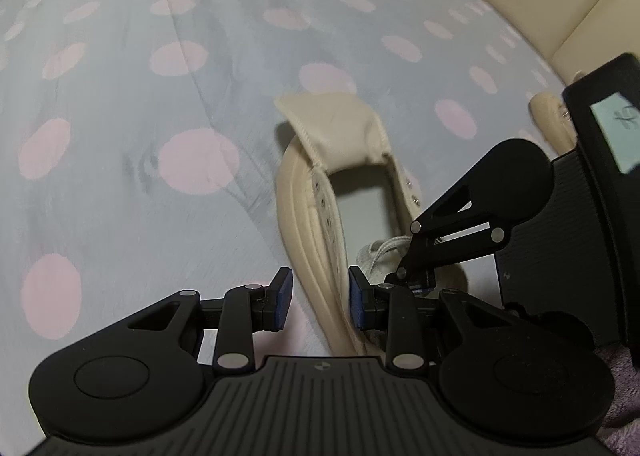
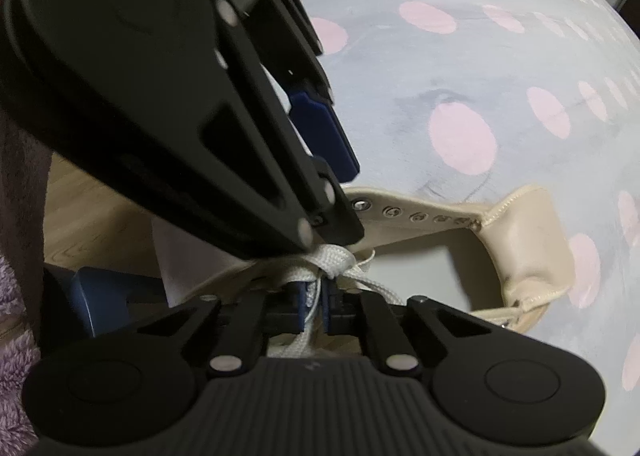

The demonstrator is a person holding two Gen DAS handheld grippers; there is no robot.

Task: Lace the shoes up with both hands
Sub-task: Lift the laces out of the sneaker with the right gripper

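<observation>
From the left wrist camera, my left gripper (image 1: 320, 298) has its blue-padded fingers (image 1: 282, 300) clamped on the side wall of the beige shoe (image 1: 312, 223), one pad outside and one inside the opening. The shoe lies on a grey bedsheet with pink dots (image 1: 140, 95), its tongue (image 1: 336, 131) folded back. My right gripper (image 1: 420, 284) reaches in from the right, down at the white lace (image 1: 384, 252). From the right wrist camera, my right gripper (image 2: 315, 302) has its fingers (image 2: 326, 302) together, pinching a strand of the lace (image 2: 332, 262) that bunches just above them. The left gripper (image 2: 320, 159) crosses the upper left, touching the eyelet row (image 2: 416, 215). No earlier picture shows how the fingers got there.
</observation>
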